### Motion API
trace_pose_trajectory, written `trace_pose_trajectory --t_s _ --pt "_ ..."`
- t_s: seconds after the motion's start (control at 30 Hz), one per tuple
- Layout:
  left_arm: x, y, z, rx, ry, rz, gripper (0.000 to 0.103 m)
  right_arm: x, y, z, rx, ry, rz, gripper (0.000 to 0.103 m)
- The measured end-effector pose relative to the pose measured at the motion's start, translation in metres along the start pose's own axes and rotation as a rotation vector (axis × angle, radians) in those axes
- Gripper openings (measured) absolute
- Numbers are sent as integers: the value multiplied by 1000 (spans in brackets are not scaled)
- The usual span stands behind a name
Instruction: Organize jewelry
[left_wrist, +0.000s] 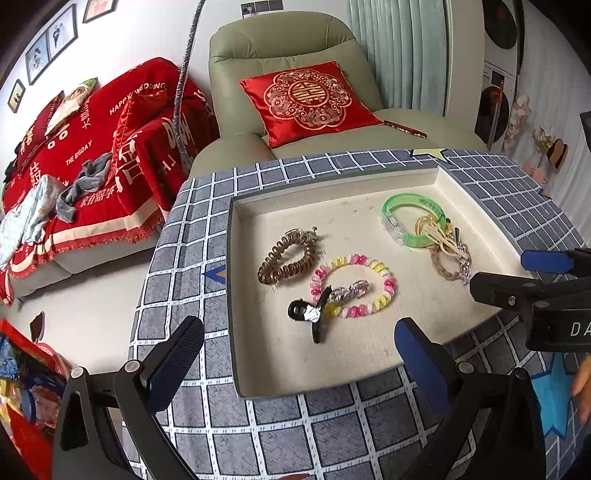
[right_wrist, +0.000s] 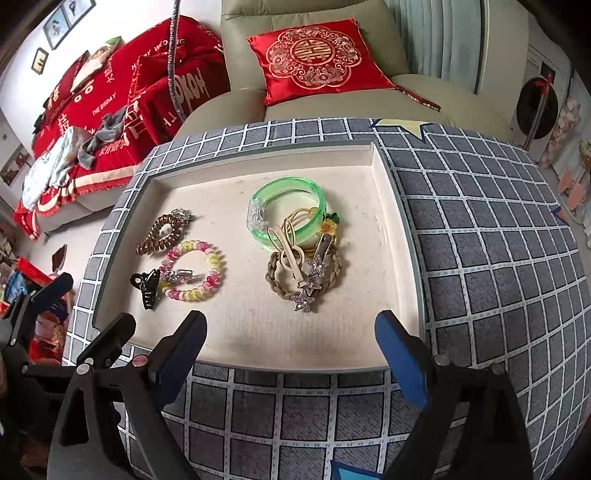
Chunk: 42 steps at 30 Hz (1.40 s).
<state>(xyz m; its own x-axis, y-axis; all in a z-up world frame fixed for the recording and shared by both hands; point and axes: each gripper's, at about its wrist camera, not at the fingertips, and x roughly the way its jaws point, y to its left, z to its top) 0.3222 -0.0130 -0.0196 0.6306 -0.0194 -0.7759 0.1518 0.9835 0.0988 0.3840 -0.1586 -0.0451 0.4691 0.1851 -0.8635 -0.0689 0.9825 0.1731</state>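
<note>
A shallow cream tray (left_wrist: 258, 354) (right_wrist: 391, 206) lies on a grey checked tablecloth. In it are a brown spiral hair tie (left_wrist: 286, 258) (right_wrist: 159, 234), a pink and yellow spiral tie (left_wrist: 354, 284) (right_wrist: 195, 269), a black claw clip (left_wrist: 310, 314) (right_wrist: 147, 286), a sparkly clip (left_wrist: 351, 290), a green bangle (left_wrist: 413, 219) (right_wrist: 286, 208), a braided band (left_wrist: 448, 260) (right_wrist: 303, 277) and star clips (right_wrist: 306, 291). My left gripper (left_wrist: 299, 350) is open and empty over the tray's near left corner. My right gripper (right_wrist: 290, 343) is open and empty at the tray's near edge; it also shows in the left wrist view (left_wrist: 517, 273).
The tablecloth (left_wrist: 332, 435) (right_wrist: 498, 258) covers the table around the tray. A green armchair with a red cushion (left_wrist: 310, 99) (right_wrist: 317, 59) stands behind. A sofa with a red throw (left_wrist: 92, 155) is at the left. Colourful boxes (left_wrist: 22, 387) sit low left.
</note>
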Motion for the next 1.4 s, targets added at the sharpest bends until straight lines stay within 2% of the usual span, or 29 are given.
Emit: trace_pose_trajectory --t_s 0.03,0.07,0.43,0.73,1.2,1.4 --pt "0 0 -1 0 2 0 103 -1 1 -1 -6 -2 -9 102" --pt "0 0 -2 0 3 0 103 -1 2 -1 -12 -4 -18 103" --pt "-10 4 -10 -15 5 2 103 -8 4 -8 -26 -38 -30 103" --pt "-29 2 -32 -24 -5 12 103 -23 1 -28 -17 -67 -48 103" --pt "-69 0 -78 -118 -72 29 103 -63 -2 -76 4 -211 -79 103" --pt "-83 -1 -88 -138 -128 46 103 -81 9 -95 -39 -300 -103 103"
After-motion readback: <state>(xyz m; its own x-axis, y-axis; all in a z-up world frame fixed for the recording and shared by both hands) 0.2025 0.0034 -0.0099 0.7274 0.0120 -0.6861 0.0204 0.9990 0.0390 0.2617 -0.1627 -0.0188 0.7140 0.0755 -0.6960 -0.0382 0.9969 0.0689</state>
